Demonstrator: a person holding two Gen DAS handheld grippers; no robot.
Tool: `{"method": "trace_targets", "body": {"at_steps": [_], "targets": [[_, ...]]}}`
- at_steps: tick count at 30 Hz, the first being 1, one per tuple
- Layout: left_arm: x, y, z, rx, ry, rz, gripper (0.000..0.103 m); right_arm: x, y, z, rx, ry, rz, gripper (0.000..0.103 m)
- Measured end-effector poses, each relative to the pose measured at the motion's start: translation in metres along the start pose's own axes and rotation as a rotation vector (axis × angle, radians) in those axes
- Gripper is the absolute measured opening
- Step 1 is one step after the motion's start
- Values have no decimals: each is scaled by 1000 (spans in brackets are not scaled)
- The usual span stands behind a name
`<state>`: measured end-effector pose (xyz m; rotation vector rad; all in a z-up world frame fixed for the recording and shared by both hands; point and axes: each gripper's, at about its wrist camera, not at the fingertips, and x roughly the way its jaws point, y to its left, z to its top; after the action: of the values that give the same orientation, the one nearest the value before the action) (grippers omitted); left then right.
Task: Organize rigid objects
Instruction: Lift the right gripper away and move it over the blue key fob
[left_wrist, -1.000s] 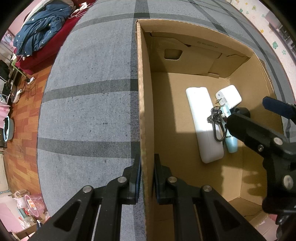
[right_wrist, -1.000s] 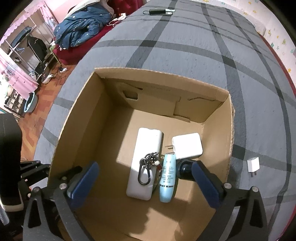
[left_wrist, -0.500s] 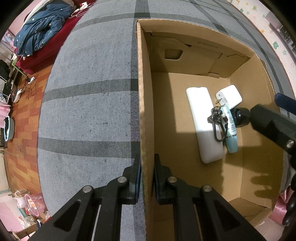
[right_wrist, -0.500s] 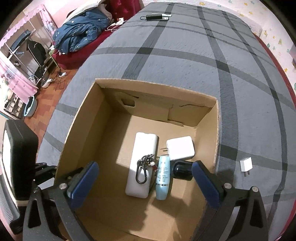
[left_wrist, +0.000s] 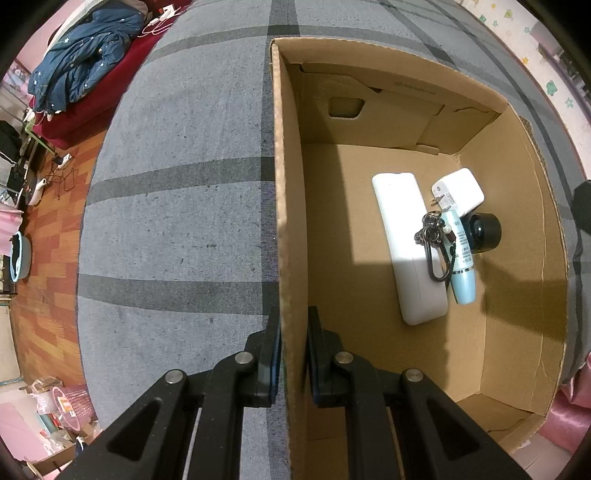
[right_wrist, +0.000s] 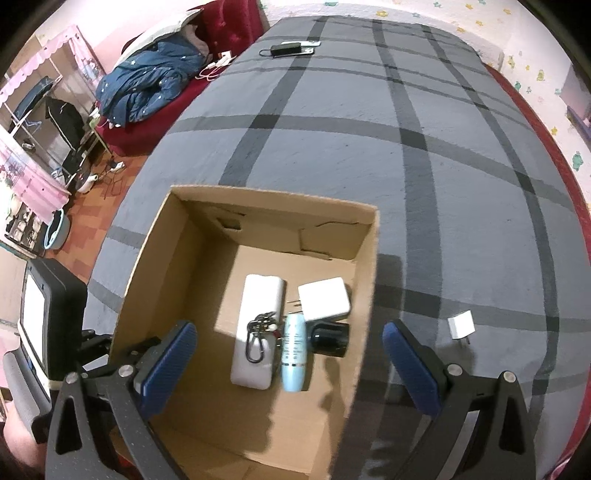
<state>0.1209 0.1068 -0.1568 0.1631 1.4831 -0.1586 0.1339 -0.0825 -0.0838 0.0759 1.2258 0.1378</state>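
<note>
A brown cardboard box (left_wrist: 290, 192) (right_wrist: 147, 258) stands open on a grey striped bedspread. My left gripper (left_wrist: 294, 354) is shut on the box's left wall, one finger on each side. Inside lie a long white case (left_wrist: 406, 251) (right_wrist: 258, 332), a black carabiner keyring (left_wrist: 432, 240) (right_wrist: 258, 336), a light blue tube (left_wrist: 461, 266) (right_wrist: 294, 354), a white charger (left_wrist: 458, 192) (right_wrist: 324, 303) and a black cylinder (left_wrist: 485, 232) (right_wrist: 328, 338). My right gripper (right_wrist: 288, 362) hangs open above the box, holding nothing. A small white plug (right_wrist: 460, 326) lies on the bedspread right of the box.
A dark adapter with a cable (right_wrist: 286, 48) lies at the far end of the bedspread (right_wrist: 406, 147). A blue jacket (right_wrist: 147, 85) is heaped on a red couch at the left. Wooden floor (left_wrist: 40, 206) and household clutter lie beyond the bed's left edge.
My right gripper has risen and drawn back from inside the box, leaving the left wrist view. The black cylinder it covered now lies uncovered in the box. My left gripper has not moved.
</note>
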Motion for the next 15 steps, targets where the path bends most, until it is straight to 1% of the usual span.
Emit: {"method": "trace_targets", "body": {"at_steps": [9, 15], "targets": [[-1, -2, -1, 4, -2, 5, 13, -12, -28, -4, 29, -14, -8, 103], [-1, -4, -1, 6, -2, 12, 13, -24, -52, -9, 51, -24, -37, 103]]}}
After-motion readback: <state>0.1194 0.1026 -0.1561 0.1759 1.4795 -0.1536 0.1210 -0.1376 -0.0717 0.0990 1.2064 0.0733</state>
